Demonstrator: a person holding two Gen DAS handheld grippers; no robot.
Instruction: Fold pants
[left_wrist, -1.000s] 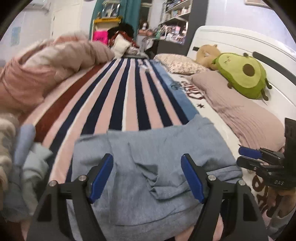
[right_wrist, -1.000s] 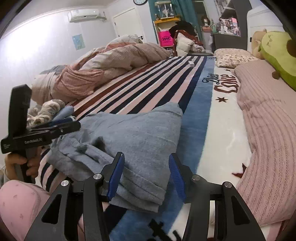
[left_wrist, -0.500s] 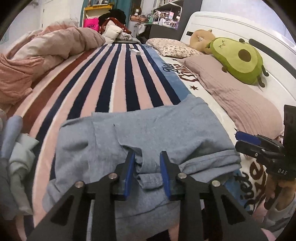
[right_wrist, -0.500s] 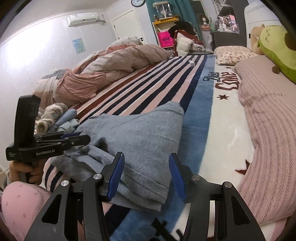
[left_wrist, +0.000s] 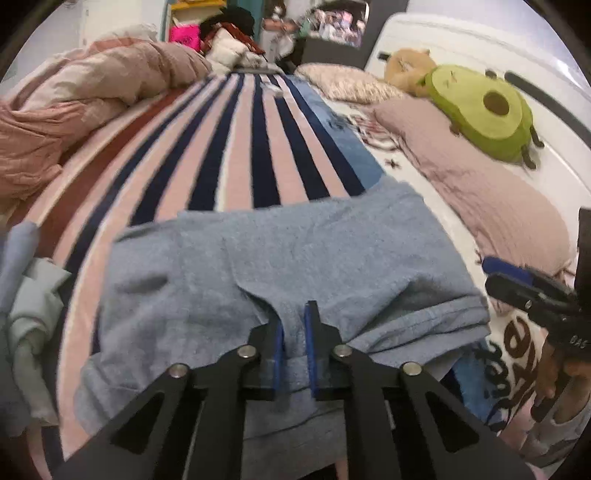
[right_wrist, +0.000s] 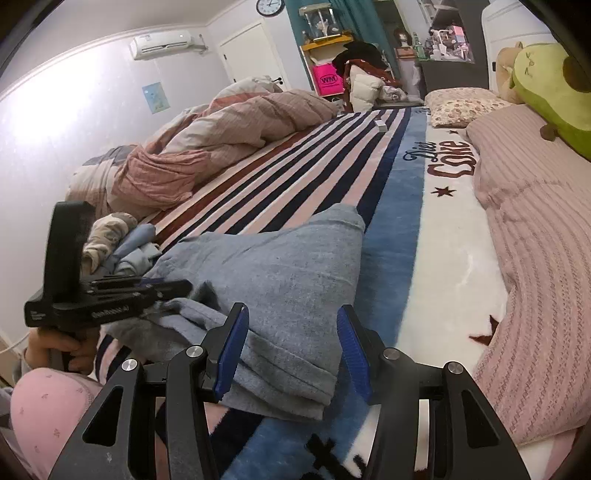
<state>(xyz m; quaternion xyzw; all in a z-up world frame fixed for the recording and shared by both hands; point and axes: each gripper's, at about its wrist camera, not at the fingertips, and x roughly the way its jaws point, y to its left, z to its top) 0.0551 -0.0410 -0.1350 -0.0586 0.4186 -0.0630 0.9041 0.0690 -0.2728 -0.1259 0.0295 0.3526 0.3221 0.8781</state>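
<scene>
Grey-blue pants (left_wrist: 295, 240) lie folded on the striped blanket (left_wrist: 240, 147) of a bed. My left gripper (left_wrist: 294, 314) is shut on a raised fold of the pants near their front edge, with cloth pinched between the blue pads. In the right wrist view the left gripper (right_wrist: 177, 286) comes in from the left and grips the pants (right_wrist: 288, 266). My right gripper (right_wrist: 291, 308) stands open over the pants' near right corner, the hem lying between its fingers untouched. From the left wrist view the right gripper (left_wrist: 517, 284) shows at the right edge.
A crumpled pink duvet (left_wrist: 92, 103) fills the bed's left side. A pile of other clothes (left_wrist: 22, 295) lies at the near left. A pink pillow (left_wrist: 480, 192) and a green avocado plush (left_wrist: 480, 107) lie along the headboard at right. A person's knee (right_wrist: 48, 406) is at lower left.
The left gripper's jaws went from wide open to shut, pinching a fold of the pants, and it tipped down slightly. The right gripper has not moved.
</scene>
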